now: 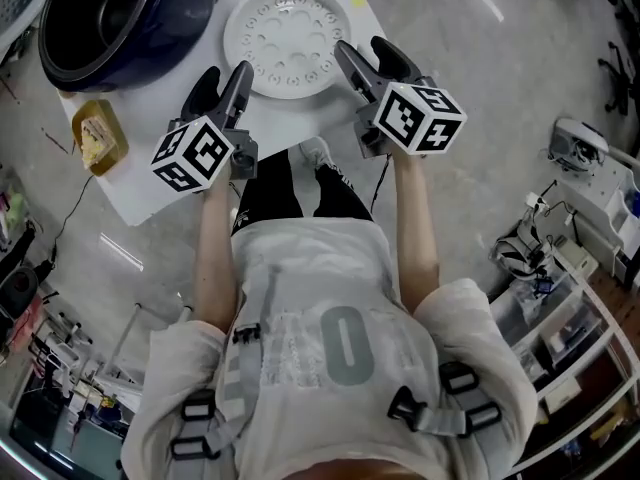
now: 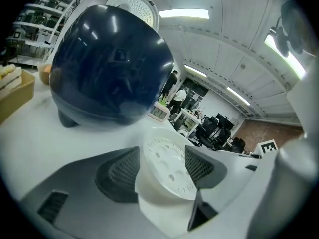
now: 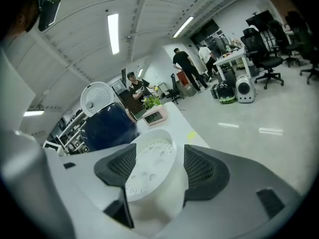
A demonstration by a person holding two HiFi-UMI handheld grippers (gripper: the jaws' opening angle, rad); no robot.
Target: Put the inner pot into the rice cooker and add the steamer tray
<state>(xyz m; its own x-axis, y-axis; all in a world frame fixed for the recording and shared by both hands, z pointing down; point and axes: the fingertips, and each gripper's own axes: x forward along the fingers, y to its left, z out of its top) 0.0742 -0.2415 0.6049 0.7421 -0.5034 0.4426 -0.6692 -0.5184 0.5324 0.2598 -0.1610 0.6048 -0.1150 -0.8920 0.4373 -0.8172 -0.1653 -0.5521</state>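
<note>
The white steamer tray point(image 1: 288, 38), round and full of holes, lies flat on the white table point(image 1: 150, 183). The dark blue rice cooker point(image 1: 120, 18) stands at the table's far left with its white-lined lid point(image 2: 134, 6) raised. Its inside looks dark, and I cannot tell an inner pot apart in it. My left gripper point(image 1: 225, 78) hovers open just off the tray's near-left rim. My right gripper point(image 1: 368, 58) hovers open at its right rim. In each gripper view the tray point(image 2: 167, 166) point(image 3: 149, 166) shows between the spread pads, untouched, with the cooker point(image 3: 109, 126) behind it.
A yellow box point(image 1: 98, 136) with food in it sits on the table's left edge, near the cooker. A small pink clock point(image 3: 155, 115) stands at the far end. The table's near edge runs just beneath the grippers. Desks, chairs and people fill the room beyond.
</note>
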